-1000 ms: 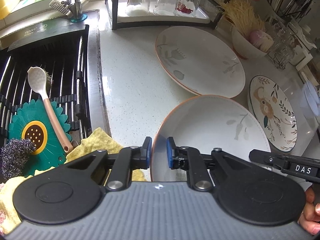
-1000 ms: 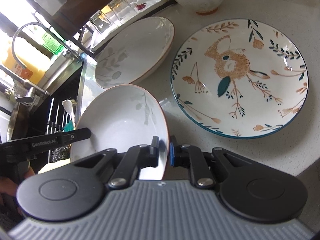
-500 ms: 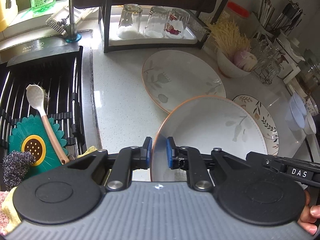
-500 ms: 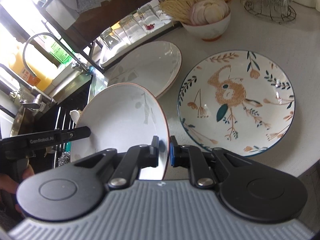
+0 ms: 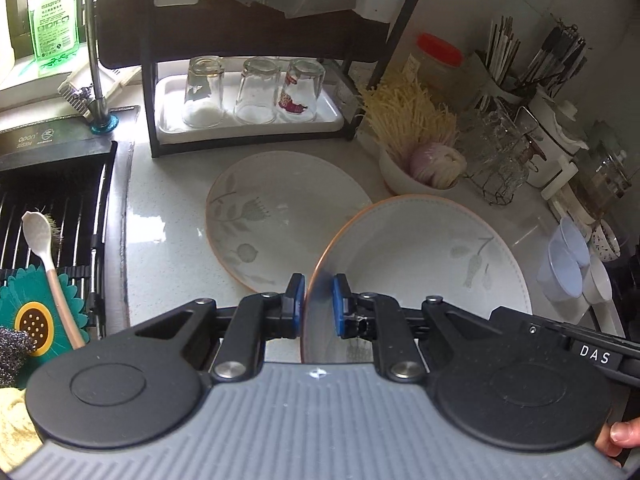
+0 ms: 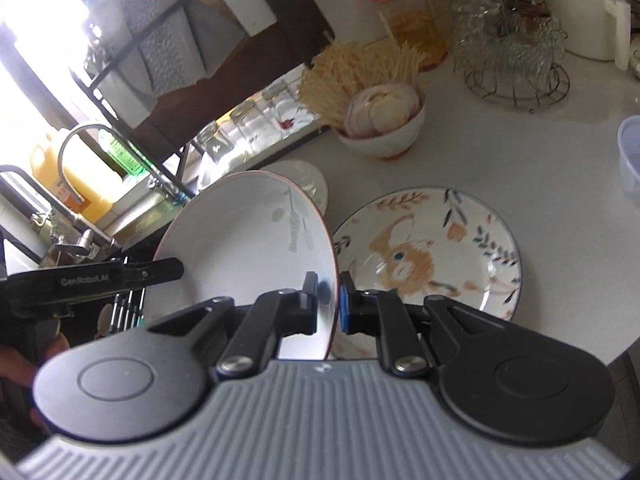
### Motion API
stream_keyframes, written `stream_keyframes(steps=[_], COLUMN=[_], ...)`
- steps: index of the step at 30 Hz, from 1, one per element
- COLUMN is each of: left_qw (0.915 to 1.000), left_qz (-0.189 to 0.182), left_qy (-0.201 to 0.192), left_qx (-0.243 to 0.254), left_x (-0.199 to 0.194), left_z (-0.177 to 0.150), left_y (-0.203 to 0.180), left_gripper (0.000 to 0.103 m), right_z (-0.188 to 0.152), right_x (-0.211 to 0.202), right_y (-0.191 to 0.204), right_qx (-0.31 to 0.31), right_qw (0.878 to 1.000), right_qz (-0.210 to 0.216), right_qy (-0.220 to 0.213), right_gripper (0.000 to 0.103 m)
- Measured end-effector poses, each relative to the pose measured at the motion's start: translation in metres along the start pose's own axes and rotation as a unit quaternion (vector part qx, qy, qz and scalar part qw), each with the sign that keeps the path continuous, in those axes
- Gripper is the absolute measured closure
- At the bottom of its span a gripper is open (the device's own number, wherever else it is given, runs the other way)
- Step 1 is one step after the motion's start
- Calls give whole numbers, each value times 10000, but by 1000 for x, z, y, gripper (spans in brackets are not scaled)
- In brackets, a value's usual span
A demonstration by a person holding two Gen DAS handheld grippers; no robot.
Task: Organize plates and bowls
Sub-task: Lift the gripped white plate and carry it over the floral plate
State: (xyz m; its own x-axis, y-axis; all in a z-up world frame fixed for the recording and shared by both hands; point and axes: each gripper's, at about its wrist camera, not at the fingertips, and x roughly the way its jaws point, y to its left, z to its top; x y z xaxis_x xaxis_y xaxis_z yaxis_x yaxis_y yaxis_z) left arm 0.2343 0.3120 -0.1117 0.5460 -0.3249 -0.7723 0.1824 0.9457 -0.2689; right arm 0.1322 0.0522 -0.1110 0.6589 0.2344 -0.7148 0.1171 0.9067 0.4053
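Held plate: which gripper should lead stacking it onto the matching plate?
Left, probably. The left gripper grips the held plate on its rim nearest the matching plate; the right gripper sits by the cat plate.

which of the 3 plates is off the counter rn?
The orange-rimmed white plate, gripped at opposite rims by the left gripper and right gripper. Its matching twin and the blue-rimmed squirrel plate lie flat on the counter.

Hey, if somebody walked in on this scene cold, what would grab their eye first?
First, the white leaf-print plate, tilted above the counter, its rim pinched on opposite sides by the left gripper and the right gripper. Next, the squirrel-pattern plate lying flat on the counter to its right. Behind, a bowl of noodles and sliced onion stands near the rack.
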Motion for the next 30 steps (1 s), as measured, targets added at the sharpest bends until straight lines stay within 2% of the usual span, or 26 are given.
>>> stream_keyframes(steps=[10,13,18,30], left_qw=[9998,9991,9973,9937], left_qz=[89,135,329,626], left_qy=[171,397,646,923], left_qx=[109,1,-86,105], left_x=[41,59,85,116], left_z=[0,-4,-8,1], left_y=[-61,-66,-73,-92], left_gripper=[86,86,85,84], right_z=[17,21,26,32], right_x=[0,6,21,38], right_y=[-60,-77,-90,-112], right_qx=[135,263,116,-4], right_qw=[9997,9995,9996,9992], right_qz=[-168,-142,-174,-243], right_qy=[62,121,213,301], right_gripper=[89,89,89,89])
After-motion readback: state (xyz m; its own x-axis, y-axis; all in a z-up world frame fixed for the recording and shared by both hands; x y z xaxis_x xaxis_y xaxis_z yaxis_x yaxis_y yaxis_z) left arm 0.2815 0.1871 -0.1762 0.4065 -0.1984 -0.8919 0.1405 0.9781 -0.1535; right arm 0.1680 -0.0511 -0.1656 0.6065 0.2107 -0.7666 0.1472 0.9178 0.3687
